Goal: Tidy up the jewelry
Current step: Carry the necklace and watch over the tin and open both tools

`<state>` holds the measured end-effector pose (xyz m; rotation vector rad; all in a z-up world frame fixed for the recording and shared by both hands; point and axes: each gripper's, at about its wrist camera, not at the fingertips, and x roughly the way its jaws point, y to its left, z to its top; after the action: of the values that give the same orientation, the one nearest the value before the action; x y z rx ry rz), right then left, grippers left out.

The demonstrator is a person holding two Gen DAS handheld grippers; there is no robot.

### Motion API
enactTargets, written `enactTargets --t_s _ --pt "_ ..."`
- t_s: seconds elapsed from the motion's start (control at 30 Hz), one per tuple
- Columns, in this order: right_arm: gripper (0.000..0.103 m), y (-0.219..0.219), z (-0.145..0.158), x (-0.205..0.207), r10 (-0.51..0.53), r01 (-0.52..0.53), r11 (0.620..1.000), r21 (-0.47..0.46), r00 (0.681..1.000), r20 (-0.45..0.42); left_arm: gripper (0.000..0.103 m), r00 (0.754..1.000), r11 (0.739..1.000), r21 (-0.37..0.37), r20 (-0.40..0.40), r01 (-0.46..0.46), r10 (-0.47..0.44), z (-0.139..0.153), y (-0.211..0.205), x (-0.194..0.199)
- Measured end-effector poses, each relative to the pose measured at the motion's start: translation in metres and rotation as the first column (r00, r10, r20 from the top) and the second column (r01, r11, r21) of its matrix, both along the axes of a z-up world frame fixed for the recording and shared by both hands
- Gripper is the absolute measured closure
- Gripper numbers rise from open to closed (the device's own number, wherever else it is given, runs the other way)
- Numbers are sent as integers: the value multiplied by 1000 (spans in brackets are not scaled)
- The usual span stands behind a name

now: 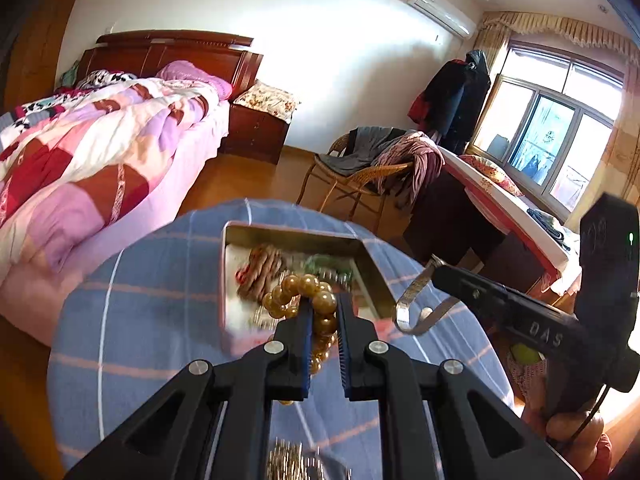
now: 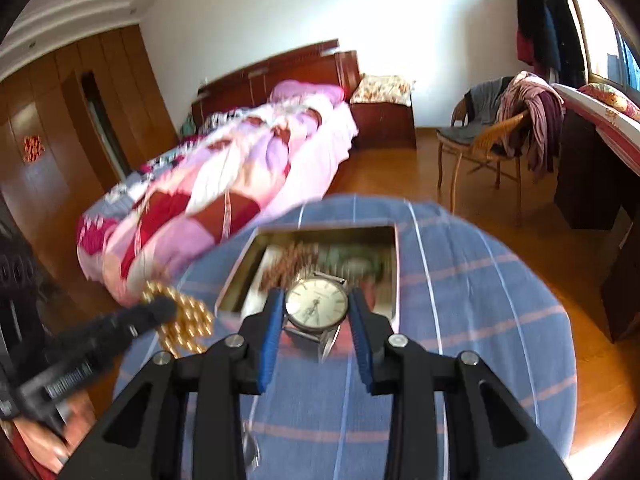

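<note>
Both hands are up over the blue plaid counter (image 1: 152,312) now, each carrying a piece above the open metal tin (image 2: 394,264).

The left tongs (image 1: 324,312) are pinched almost fully closed on a golden bead bracelet (image 1: 308,286), the loop bulging above the tips and trailing down between the pads. I'd judge those beads smooth and hard, strung loose, so the strand will swing and could slide through; gripping across the string between 2 beads looks safer than squeezing on a round bead.

The right tongs (image 2: 316,308) sit partly open with a wristwatch (image 2: 316,300) between them, blue pads against the sides of the case, dial facing up. Rigid metal case, glass face that looks fragile, floppy band: the case edge is the sensible hold.

The left wrist view alone shows the watch's silvery mesh band (image 1: 416,300) curling down free below the right tongs, and the tin's contents a bit clearer: a brownish beaded coil and something green. The right wrist view alone shows the watch face itself, and the bracelet dangling as a bunched cluster off the left tongs, hanging beside the tin, not over it.
</note>
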<state>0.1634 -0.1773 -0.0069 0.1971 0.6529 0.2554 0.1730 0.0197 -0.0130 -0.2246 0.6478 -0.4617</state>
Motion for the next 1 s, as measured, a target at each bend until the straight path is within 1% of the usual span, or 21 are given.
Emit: enactTargets --t_s 0.07,0.13,0.23,0.3,0.37,0.47,0.57,0.67,0.73,0.77,0.8,0.83,0.87,0.9,0.93,1.0 --pt "67 1 0 13 -15 15 1000 1 1000 9 94 1000 1000 3 9 6 -6 2 -6 14" --pt "67 5 -3 23 -33 33 999 -25 999 19 94 1000 1000 3 14 11 -11 2 -10 26" --pt "67 10 -17 39 -41 41 998 -47 999 2 94 999 1000 7 29 19 -19 -3 -16 41" --pt "67 11 -29 47 -44 43 997 -62 999 -14 94 1000 1000 23 25 12 -13 -13 -20 51" --pt "67 14 -44 54 -49 45 995 -88 998 -39 94 1000 1000 25 -5 16 -16 -26 -22 62" --pt "67 12 -60 61 -52 44 995 -91 995 -81 93 998 999 46 -62 18 -16 -49 -26 74" --pt "67 8 -66 65 -55 46 994 -95 994 -94 93 995 996 83 -104 19 -10 -62 -31 81" --pt "66 5 -70 67 -61 54 996 -74 993 -98 93 993 991 132 -120 8 8 -69 -34 85" --pt "57 3 -72 70 -50 45 998 -43 992 -115 92 993 987 158 -120 0 19 -70 -36 85" --pt "47 0 -71 68 -48 45 999 -27 992 -118 87 993 985 172 -118 -2 23 -70 -37 84" --pt "45 -1 -70 67 -55 53 998 -22 992 -110 74 992 983 184 -122 -6 29 -69 -38 83" --pt "45 -2 -67 63 -64 62 998 -24 993 -97 65 991 981 194 -128 -10 35 -68 -38 84" --pt "45 -2 -64 60 -70 68 997 -24 994 -87 48 990 978 206 -128 -25 52 -68 -37 83" --pt "45 -5 -59 56 -75 73 997 -17 994 -76 40 991 977 211 -118 -41 67 -66 -36 81" --pt "45 -5 -57 53 -76 75 997 -12 994 -73 40 992 976 210 -101 -57 80 -64 -35 77" --pt "45 -6 -54 48 -81 80 997 -13 994 -76 40 992 974 216 -95 -62 85 -61 -32 73"
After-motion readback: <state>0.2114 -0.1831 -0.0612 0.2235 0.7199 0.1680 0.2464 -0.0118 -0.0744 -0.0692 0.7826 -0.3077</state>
